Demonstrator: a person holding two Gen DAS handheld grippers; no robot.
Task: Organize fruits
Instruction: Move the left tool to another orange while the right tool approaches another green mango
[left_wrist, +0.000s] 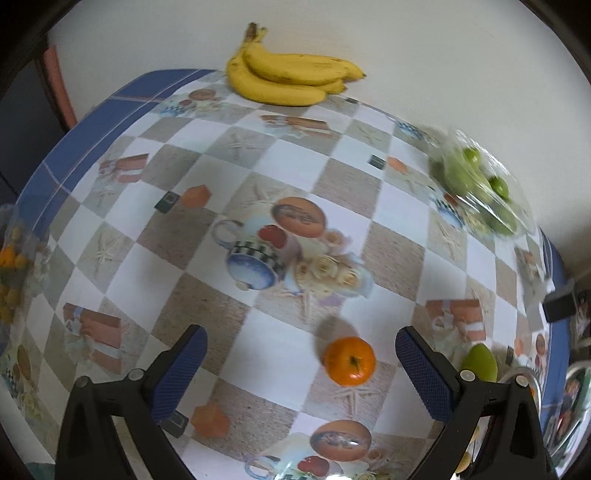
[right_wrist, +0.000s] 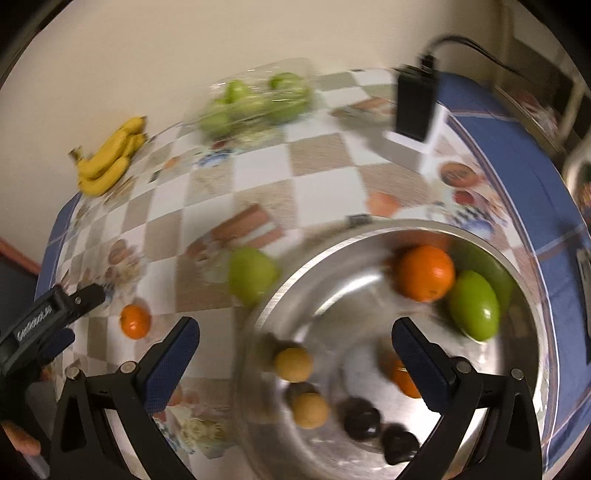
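Note:
My left gripper (left_wrist: 301, 369) is open and empty, low over the checked tablecloth, with a small orange (left_wrist: 349, 361) between its blue pads, nearer the right one. A green fruit (left_wrist: 479, 362) lies just right of it. My right gripper (right_wrist: 295, 362) is open and empty above a large metal bowl (right_wrist: 532, 295). The bowl holds an orange (right_wrist: 425, 272), a green fruit (right_wrist: 474, 305), two tan round fruits (right_wrist: 293, 363), two dark fruits (right_wrist: 362, 419) and another orange (right_wrist: 404, 378). The small orange (right_wrist: 135, 321) and green fruit (right_wrist: 252, 275) lie left of the bowl.
A banana bunch (left_wrist: 291, 75) lies at the table's far edge by the wall. A clear bag of green fruits (left_wrist: 476, 184) sits far right. A bag of small orange fruits (left_wrist: 9, 273) is at the left edge. A black adapter on a white box (right_wrist: 413, 107) stands behind the bowl.

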